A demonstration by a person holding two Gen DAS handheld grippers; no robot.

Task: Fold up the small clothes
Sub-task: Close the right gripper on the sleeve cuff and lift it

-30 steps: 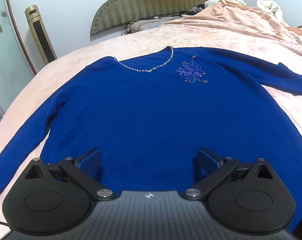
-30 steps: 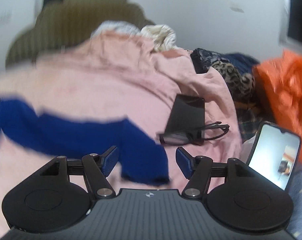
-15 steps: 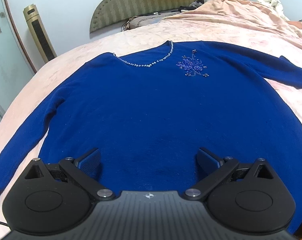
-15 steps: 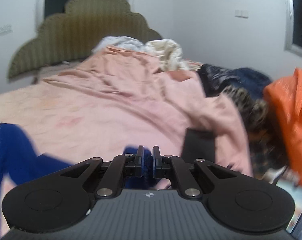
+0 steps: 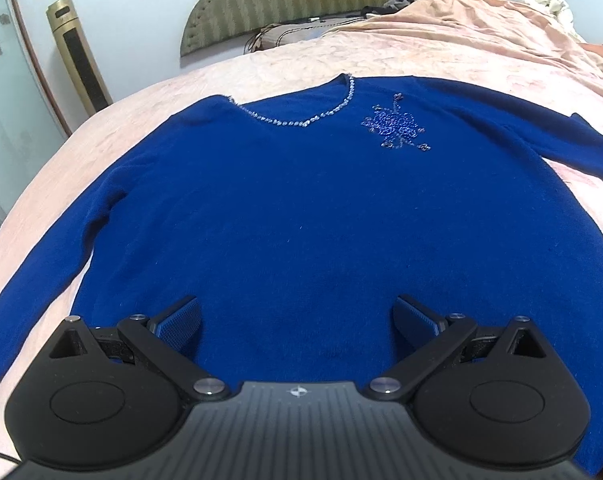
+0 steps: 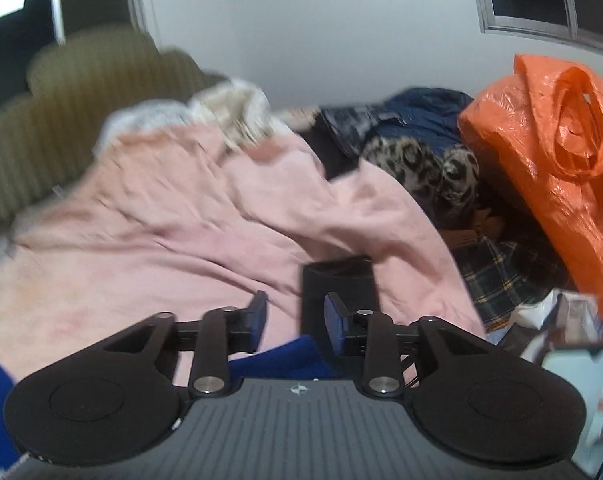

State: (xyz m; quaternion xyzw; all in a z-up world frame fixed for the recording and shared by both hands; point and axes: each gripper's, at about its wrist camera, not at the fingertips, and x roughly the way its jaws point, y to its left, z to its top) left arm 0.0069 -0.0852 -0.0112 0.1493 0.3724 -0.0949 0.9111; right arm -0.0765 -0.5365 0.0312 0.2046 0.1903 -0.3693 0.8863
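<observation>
Left gripper point(image 5: 297, 322) wide above blue sweater point(image 5: 301, 208); right gripper point(image 6: 296, 316) parted, empty. No legible writing.

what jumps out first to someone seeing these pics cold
A royal-blue knit sweater with a beaded neckline lies spread flat on the pale pink bedspread, filling the left wrist view behind the open left gripper. In the blurred right wrist view, a crinkled bright orange plastic bag sits at the right, beyond the open right gripper.

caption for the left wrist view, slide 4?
Open left gripper hovers at the hem of a blue sweater spread flat on a pink bedspread, sleeves out.
</observation>
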